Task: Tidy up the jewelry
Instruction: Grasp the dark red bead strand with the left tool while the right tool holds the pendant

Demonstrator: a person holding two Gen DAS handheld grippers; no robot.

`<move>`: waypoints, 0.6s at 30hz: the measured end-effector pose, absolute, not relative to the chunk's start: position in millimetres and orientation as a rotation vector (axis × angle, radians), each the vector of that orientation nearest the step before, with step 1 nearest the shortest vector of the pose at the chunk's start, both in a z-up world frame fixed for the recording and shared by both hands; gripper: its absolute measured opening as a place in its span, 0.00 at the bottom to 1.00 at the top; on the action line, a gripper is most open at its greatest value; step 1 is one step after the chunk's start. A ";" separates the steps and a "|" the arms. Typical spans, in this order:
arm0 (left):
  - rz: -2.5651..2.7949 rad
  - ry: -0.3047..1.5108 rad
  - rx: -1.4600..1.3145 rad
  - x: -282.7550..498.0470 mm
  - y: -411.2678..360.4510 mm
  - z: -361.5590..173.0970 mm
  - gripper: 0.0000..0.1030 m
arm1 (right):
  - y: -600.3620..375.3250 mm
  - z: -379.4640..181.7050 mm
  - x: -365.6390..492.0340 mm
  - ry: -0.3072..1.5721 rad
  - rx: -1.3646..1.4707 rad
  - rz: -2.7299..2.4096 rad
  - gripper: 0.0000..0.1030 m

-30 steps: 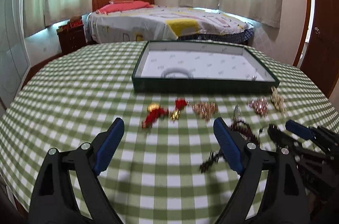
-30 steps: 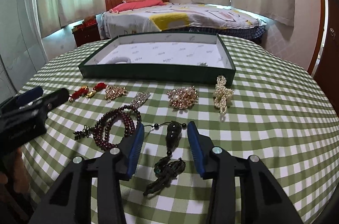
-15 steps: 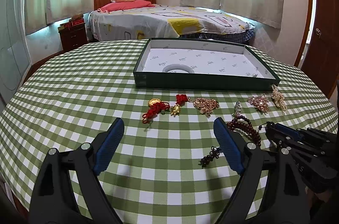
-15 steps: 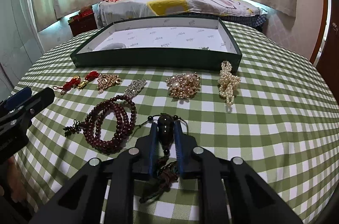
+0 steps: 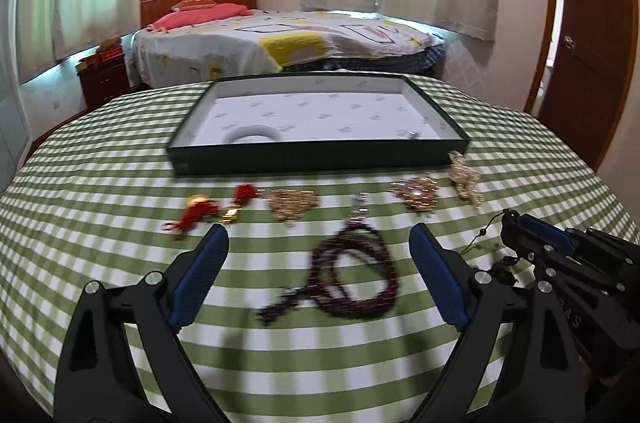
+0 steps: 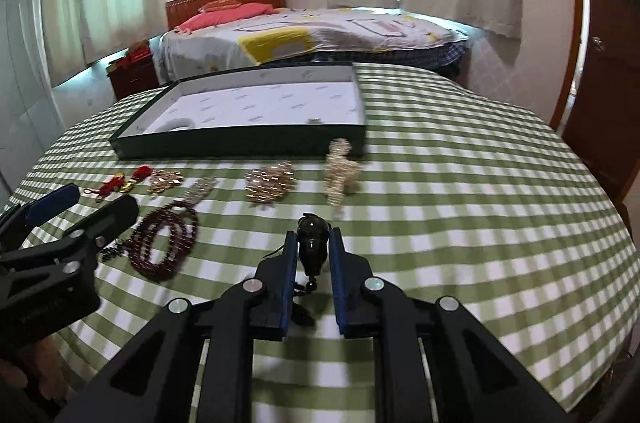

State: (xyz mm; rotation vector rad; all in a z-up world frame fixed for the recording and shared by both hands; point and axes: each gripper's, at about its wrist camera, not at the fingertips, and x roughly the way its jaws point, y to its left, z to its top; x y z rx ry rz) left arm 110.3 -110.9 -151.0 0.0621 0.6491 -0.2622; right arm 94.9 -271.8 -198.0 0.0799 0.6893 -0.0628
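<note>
My right gripper (image 6: 313,236) is shut on a dark teardrop pendant (image 6: 313,245), whose cord and tassel hang beneath it. My left gripper (image 5: 318,235) hovers over a dark red bead necklace (image 5: 352,279); its jaws are opening and grip nothing. A green tray with a white lining (image 5: 320,155) stands beyond, holding a white bangle (image 5: 252,135) and a small silver piece (image 5: 412,134). In front of the tray lie red tassel charms (image 5: 196,215), a gold brooch (image 5: 292,203), a silver clip (image 5: 360,209), a rose-gold brooch (image 5: 418,191) and a pearl piece (image 5: 464,177).
A green-and-white checked cloth (image 6: 460,203) covers the round table, which drops away at the left, right and near sides. A bed (image 5: 280,43) stands behind the table and a wooden door (image 5: 592,23) at the right. The right gripper (image 5: 516,223) is close beside my left one.
The right gripper closed on the dark pendant and carried it a little forward. The left gripper slid right, from the red charms to over the bead necklace.
</note>
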 end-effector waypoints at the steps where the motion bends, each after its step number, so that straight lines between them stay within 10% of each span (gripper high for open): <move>1: -0.267 0.661 0.068 112.0 -118.6 -153.0 0.87 | -274.7 -198.4 94.8 0.690 0.094 -0.068 0.16; 10: -0.229 0.797 0.091 130.1 -141.1 -177.4 0.87 | -286.3 -191.1 93.4 0.655 0.154 -0.068 0.16; 18: -0.252 0.831 0.021 134.7 -126.3 -184.5 0.48 | -283.5 -194.9 96.6 0.661 0.157 -0.058 0.16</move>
